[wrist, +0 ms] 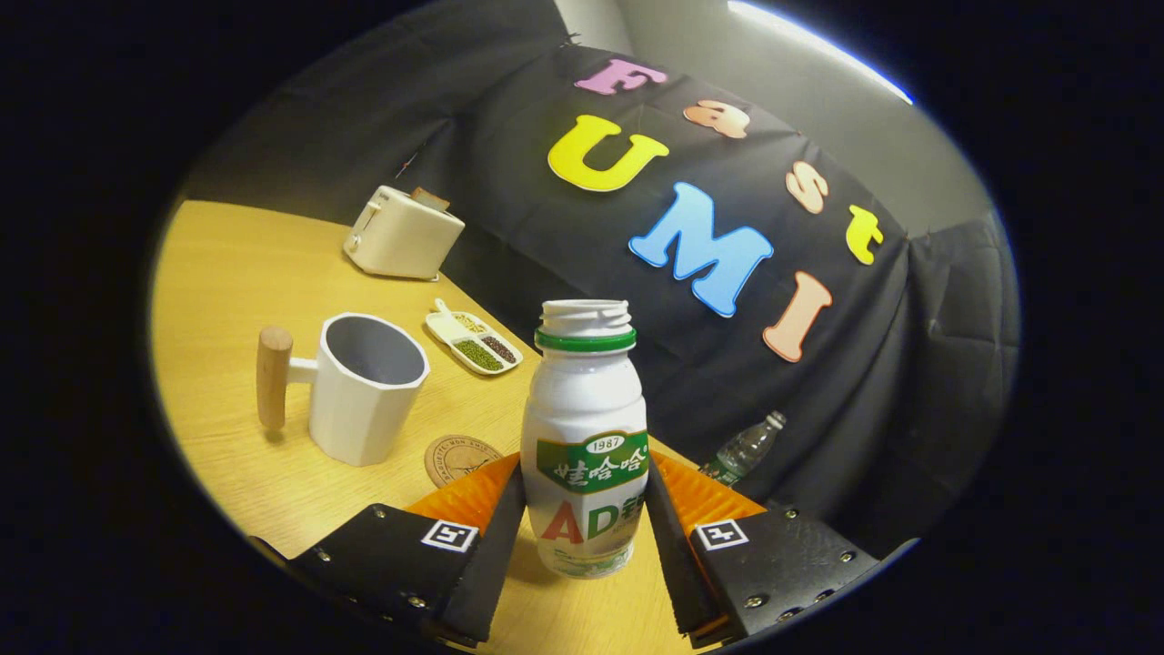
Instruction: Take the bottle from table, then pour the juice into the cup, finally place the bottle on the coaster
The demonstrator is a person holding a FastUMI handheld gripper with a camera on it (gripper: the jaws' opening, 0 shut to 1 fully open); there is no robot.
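A white juice bottle (587, 400) with a green neck ring and no cap stands upright between my fingers. My gripper (585, 468) is shut on its lower half, one pad pressing on each side of the label. Whether its base rests on the wooden table (227, 273) I cannot tell. A white faceted cup (364, 391) with a wooden handle (273, 377) stands beyond my left finger, and it looks empty. A round brown coaster (459, 458) lies flat between the cup and the bottle, just ahead of the left finger.
A cream toaster (400, 232) sits at the table's far side. A small white tray of beans (475, 344) lies behind the cup. A clear plastic water bottle (741, 450) is past the table's edge, by the black cloth, to the right of the juice bottle.
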